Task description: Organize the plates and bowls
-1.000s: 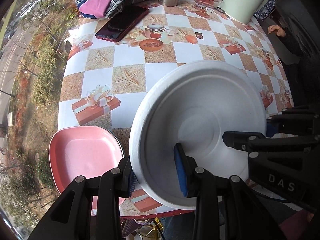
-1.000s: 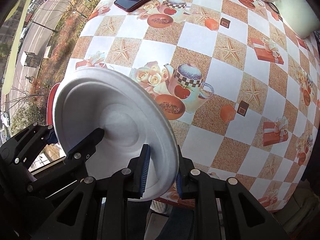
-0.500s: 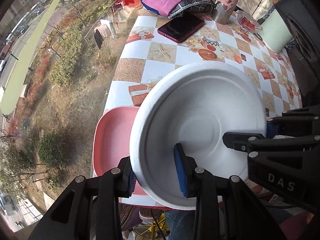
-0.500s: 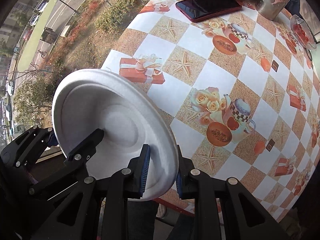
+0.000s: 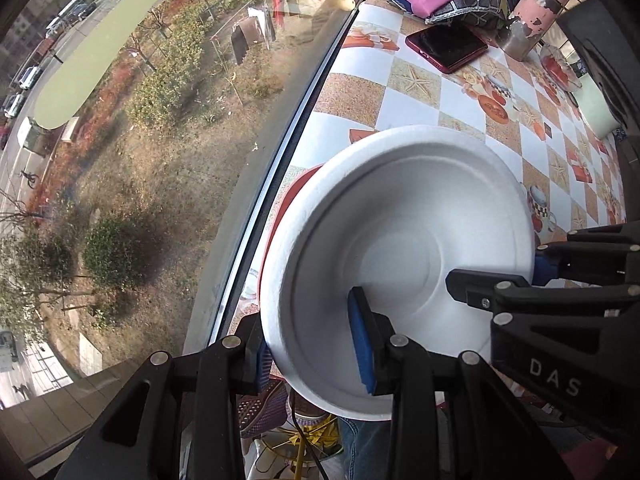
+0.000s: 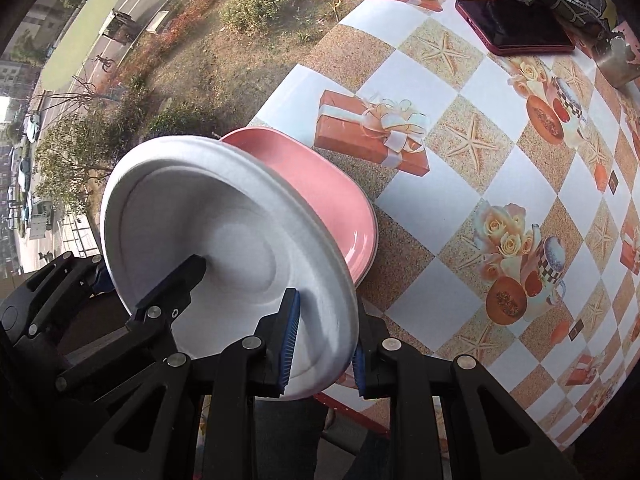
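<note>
White foam plate (image 5: 404, 248) held by both grippers

Left gripper (image 5: 316, 354) and right gripper (image 6: 322, 340) pinch its ridged rim, tilted over the pink plate (image 6: 320, 184) at the table (image 6: 460, 184) edge.

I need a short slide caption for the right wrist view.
Both grippers hold the white foam plate by its rim above the pink plate at the table edge.

Both wrist views look down close along their own fingers from the table's (image 6: 460, 240) near window-side corner toward its far edge, sharing the white plate (image 5: 400, 248) (image 6: 224, 240), pink plate (image 6: 320, 184) and phone (image 5: 446, 46) (image 6: 516, 26).
</note>
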